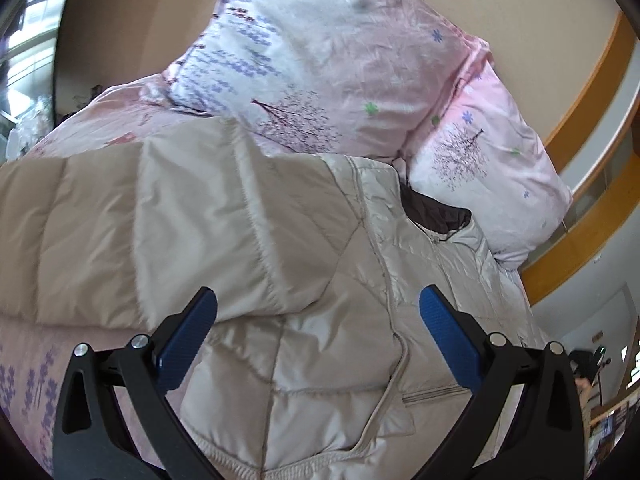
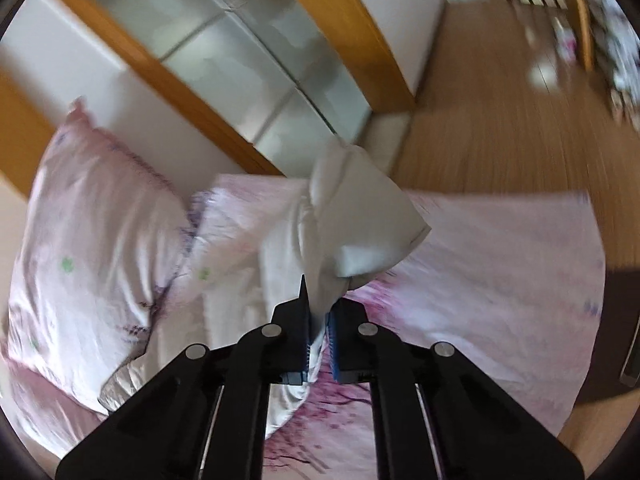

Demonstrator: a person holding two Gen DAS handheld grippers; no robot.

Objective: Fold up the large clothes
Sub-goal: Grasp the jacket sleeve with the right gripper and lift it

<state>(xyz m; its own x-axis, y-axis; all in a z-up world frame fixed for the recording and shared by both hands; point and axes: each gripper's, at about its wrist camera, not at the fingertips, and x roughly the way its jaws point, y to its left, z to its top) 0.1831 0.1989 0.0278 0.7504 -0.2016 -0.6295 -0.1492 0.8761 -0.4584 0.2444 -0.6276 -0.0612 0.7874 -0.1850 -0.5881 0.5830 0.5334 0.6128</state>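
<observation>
The beige quilted puffer jacket [image 1: 256, 232] is lying spread over the pink floral bedsheet [image 1: 28, 376], and everything here is placed against that jacket. At its left, in the left wrist view, one sleeve [image 1: 120, 232] is lying folded across the body, its stitched panels running toward the left edge. The left gripper [image 1: 318, 320] is hovering just above the jacket's lower body with its jaws standing wide apart, the blue pads [image 1: 188, 344] holding nothing and the quilted fabric showing between them. Beyond the jacket's far edge a large floral pillow [image 1: 320, 52] is leaning against the beige wall, and a second pink pillow [image 1: 492, 168] is sitting just beside the jacket's dark-lined collar [image 1: 436, 212] at the right.

In the right wrist view, which is blurred, the pink pillow [image 2: 92, 216] is lying to the jacket's left. The right gripper [image 2: 319, 320] is pinching a bunch of the pale jacket fabric [image 2: 320, 280], its jaws closed on the cloth, and a fold of the jacket [image 2: 368, 216] is standing raised above the sheet [image 2: 500, 280]. To the right of that raised fold the wooden floor [image 2: 500, 128] is showing past the bed's edge.
</observation>
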